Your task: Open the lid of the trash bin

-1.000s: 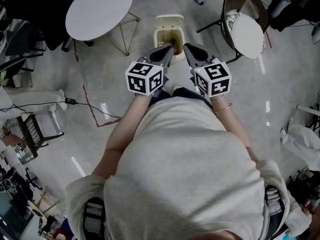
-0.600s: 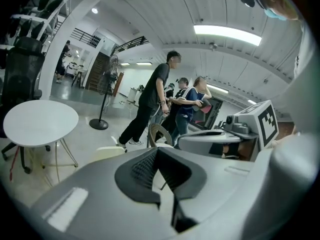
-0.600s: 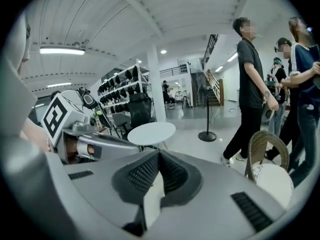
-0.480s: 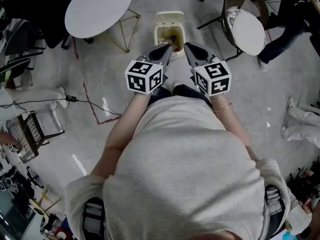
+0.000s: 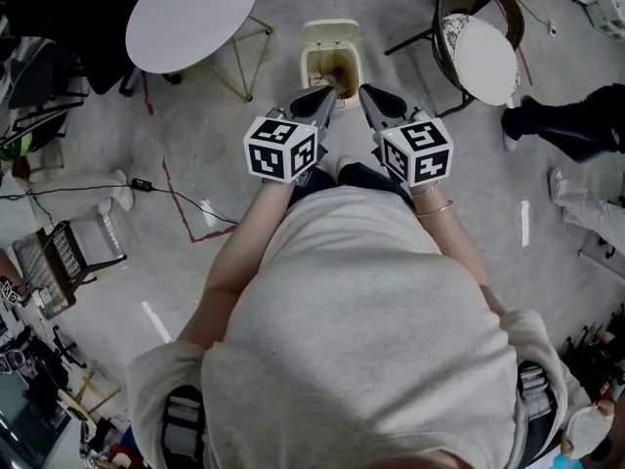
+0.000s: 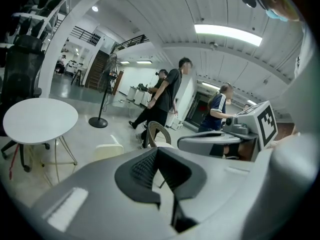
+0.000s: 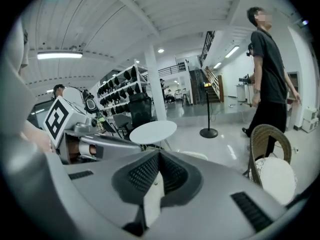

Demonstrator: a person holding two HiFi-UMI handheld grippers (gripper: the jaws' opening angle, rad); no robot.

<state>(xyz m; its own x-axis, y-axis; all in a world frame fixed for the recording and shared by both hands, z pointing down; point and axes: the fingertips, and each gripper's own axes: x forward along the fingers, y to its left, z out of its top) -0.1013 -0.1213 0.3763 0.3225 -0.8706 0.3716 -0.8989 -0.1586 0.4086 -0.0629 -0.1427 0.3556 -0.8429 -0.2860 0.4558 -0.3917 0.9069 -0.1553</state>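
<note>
A small cream trash bin stands on the grey floor ahead of me, its lid tipped up at the far side and its brownish inside showing. Both grippers are held at chest height, pointing toward the bin and well above it. My left gripper is shut with nothing in it, and so is my right gripper. In the left gripper view the jaws meet, and the bin's pale lid shows just past them. In the right gripper view the gripper is likewise shut and empty.
A round white table on thin gold legs stands left of the bin. A wicker chair with a white cushion stands to its right. People's legs are at the right edge. A black cable and a wire basket lie at the left.
The grippers and the bin have barely shifted. People at the right side of the head view have walked on, and different legs now show there.
</note>
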